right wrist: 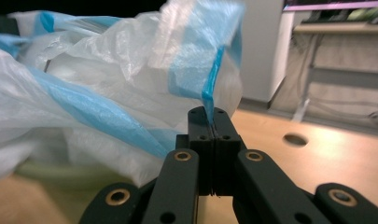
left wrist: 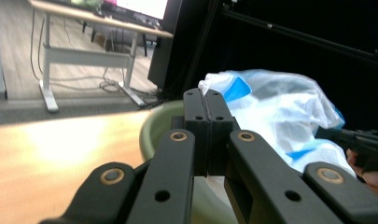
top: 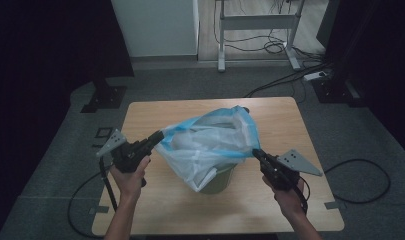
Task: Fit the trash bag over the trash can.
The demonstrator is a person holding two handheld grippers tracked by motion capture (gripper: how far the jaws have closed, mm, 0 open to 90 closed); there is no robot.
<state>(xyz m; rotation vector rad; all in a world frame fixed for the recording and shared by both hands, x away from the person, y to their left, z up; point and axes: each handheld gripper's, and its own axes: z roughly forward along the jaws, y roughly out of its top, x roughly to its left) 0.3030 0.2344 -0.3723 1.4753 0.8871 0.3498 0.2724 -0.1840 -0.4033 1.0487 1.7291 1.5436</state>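
Bag-lining step, read from left to right. At the left of the high view your left gripper [top: 159, 136] is pinching the left edge of the plastic bag [top: 210, 145]; in the left gripper view its jaws are standing fully together, with the film [left wrist: 280, 107] bunching up just beyond them. The bag, translucent white with blue bands, is hanging stretched between your two hands, its mouth spread over the small green bin [top: 217, 181] standing near the middle of the wooden table [top: 280, 110]; the bag's lower part is draping into and over the bin's rim [left wrist: 154, 130]. At the right your right gripper [top: 256, 153] is clamping the opposite edge: in the right gripper view a blue seam of film [right wrist: 210, 100] is running straight down into the closed jaws.

Likely faults from here: you are holding thin film by narrow pinches, so pulling the hands further apart could tear it at a jaw or let one edge slip free, leaving that side collapsing into the bin. The bin looks light; dragging the taut bag sideways could tip or slide it.

Surroundings: a desk frame [top: 257, 22] and loose floor cables [top: 285, 77] are lying beyond the table's far edge, well apart from the work. A round hole [right wrist: 295, 139] is sitting in the tabletop by the right gripper. Nothing is standing between your hands and the bin.
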